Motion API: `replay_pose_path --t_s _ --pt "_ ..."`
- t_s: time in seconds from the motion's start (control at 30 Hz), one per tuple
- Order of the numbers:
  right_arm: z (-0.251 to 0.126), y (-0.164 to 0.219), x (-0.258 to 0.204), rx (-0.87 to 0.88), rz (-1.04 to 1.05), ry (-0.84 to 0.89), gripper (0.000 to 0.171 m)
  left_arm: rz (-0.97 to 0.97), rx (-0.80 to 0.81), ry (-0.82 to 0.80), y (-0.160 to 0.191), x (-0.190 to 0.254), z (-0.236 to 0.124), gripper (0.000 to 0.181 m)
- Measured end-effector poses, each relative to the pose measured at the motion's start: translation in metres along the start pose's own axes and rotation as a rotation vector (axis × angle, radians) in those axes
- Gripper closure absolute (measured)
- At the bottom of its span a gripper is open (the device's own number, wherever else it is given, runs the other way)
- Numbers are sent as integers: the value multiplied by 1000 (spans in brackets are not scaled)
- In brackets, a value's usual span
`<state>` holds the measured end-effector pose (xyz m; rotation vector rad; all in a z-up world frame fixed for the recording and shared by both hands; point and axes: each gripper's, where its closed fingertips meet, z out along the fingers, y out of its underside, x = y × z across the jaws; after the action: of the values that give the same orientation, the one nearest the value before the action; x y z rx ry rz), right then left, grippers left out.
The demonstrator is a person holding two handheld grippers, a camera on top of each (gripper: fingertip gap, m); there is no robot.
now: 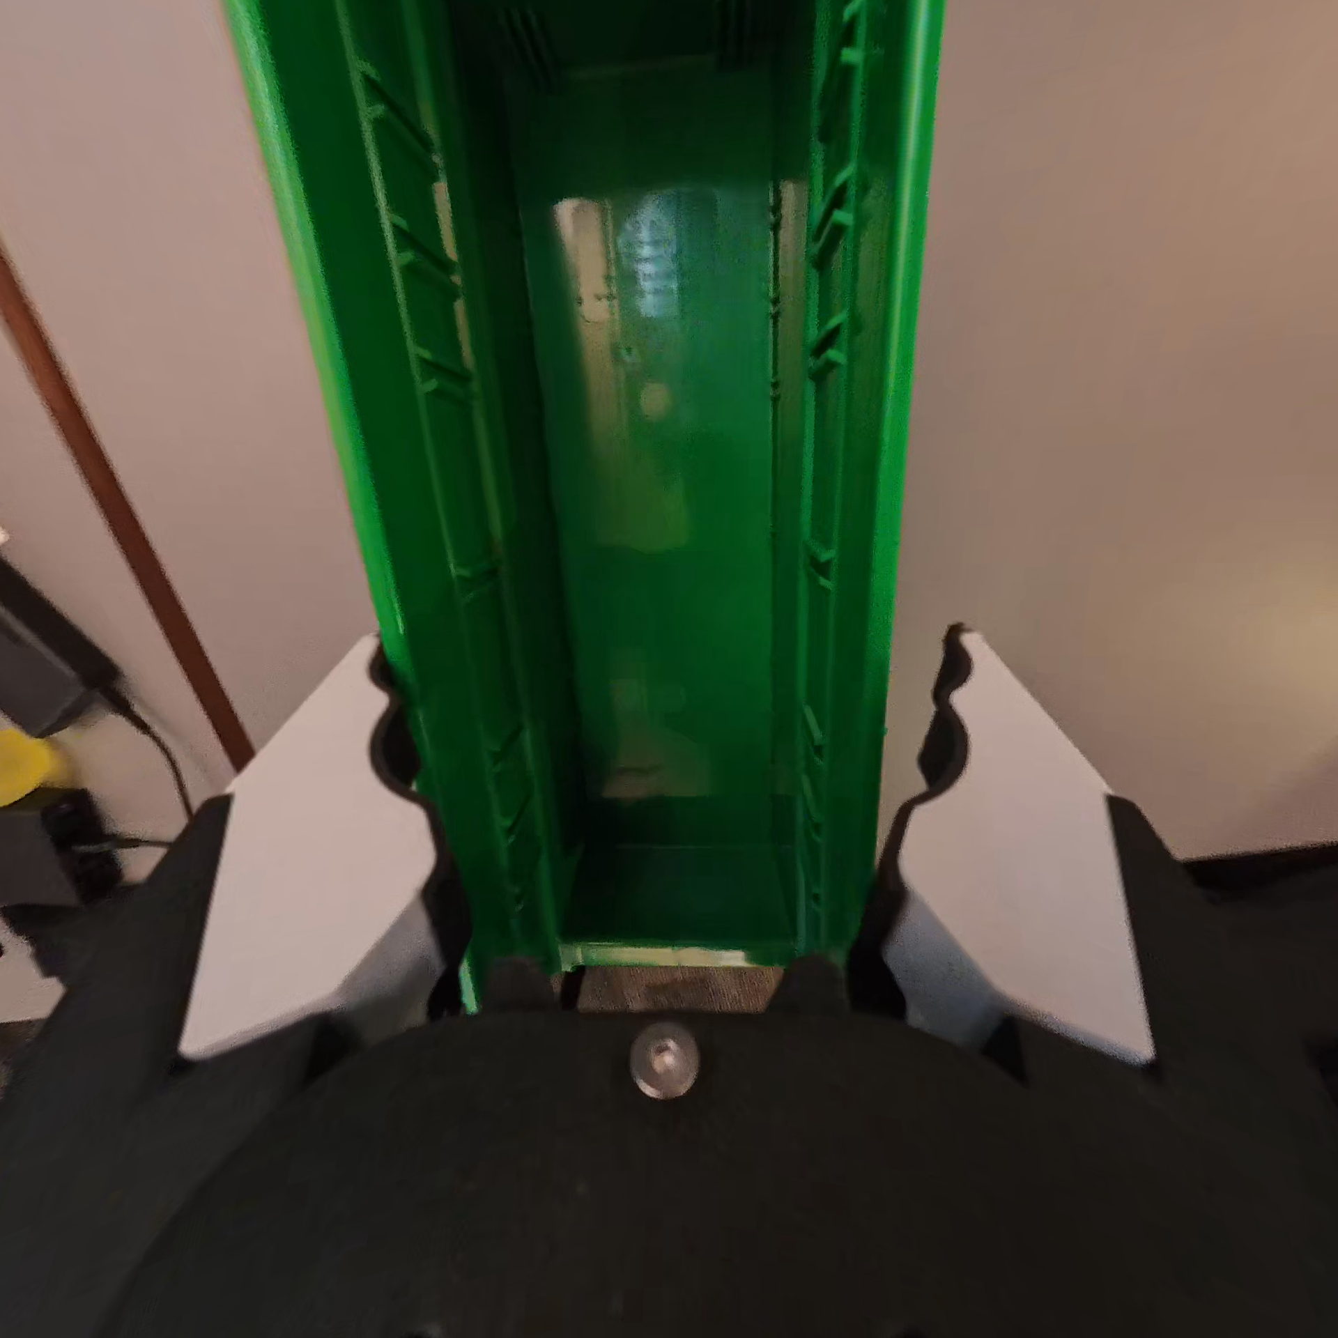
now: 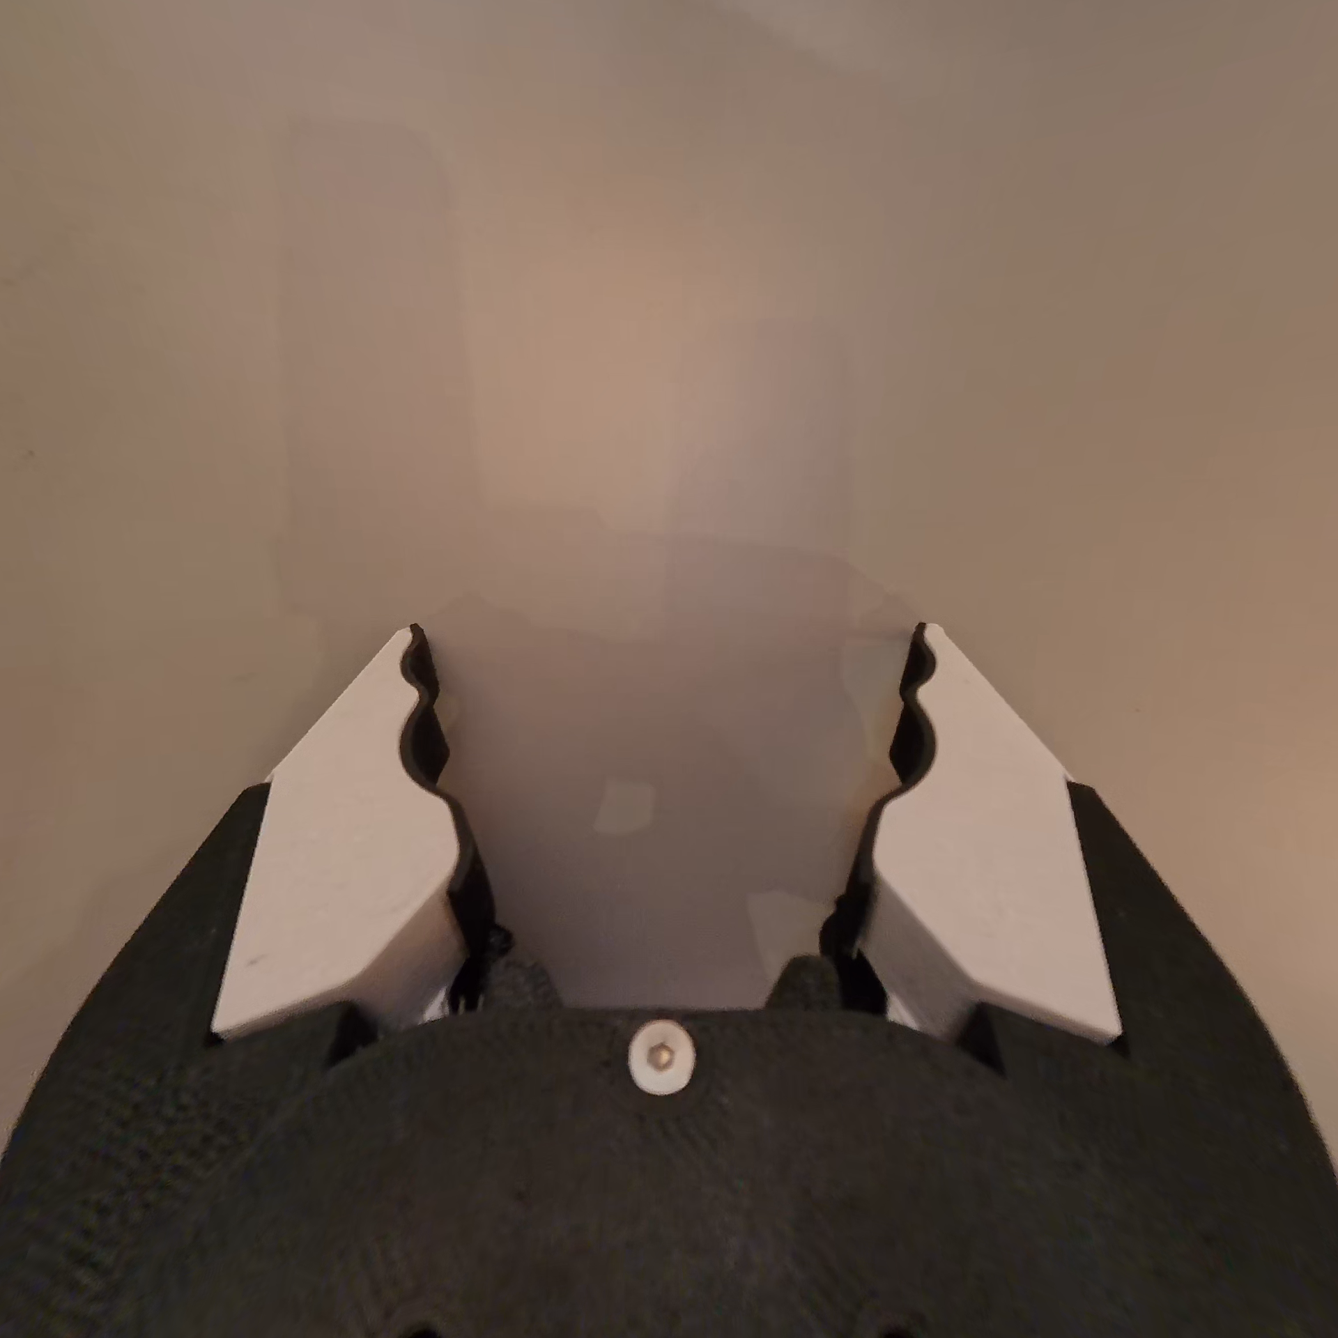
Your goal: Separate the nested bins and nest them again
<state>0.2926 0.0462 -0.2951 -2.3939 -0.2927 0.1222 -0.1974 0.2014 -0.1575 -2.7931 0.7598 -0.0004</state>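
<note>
I am holding a glossy green bin [image 1: 651, 507] between my left gripper [image 1: 666, 695]'s wavy black pads — jaws spread wide, pressing its ribbed plastic sides, its open cavity facing the camera. Only this view is showing it, with a wall [image 1: 1122, 362] behind. My right gripper [image 2: 670, 695] is gaping, gripping nothing — just a bare beige wall [image 2: 651, 289] ahead.

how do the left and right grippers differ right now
The left gripper has a green bin between its fingers, both pads against the bin's sides; the right gripper holds nothing, its fingers spread with only bare wall between them. The left wrist view shows a cable and clutter low on the left; the right wrist view shows only wall. Both share white fingers with wavy black pads on a black body.
</note>
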Motion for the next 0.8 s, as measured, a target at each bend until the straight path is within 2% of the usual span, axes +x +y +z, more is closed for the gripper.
replay_pose_path --t_s 0.13,0.23,0.53,0.73,0.8 --pt "0 0 0 1 -2 -2 45 -38 -22 57 -3 -5 -3 67" --pt "0 0 0 1 -3 -2 45 -38 -27 73 -3 -5 -5 73" --pt "0 0 0 3 -3 -3 45 -20 8 77 -4 -3 -7 75" --pt "0 0 0 4 -4 -3 45 7 -14 127 -1 2 -10 63" --pt "0 0 0 4 -4 -3 45 6 -16 141 -2 2 -15 69"
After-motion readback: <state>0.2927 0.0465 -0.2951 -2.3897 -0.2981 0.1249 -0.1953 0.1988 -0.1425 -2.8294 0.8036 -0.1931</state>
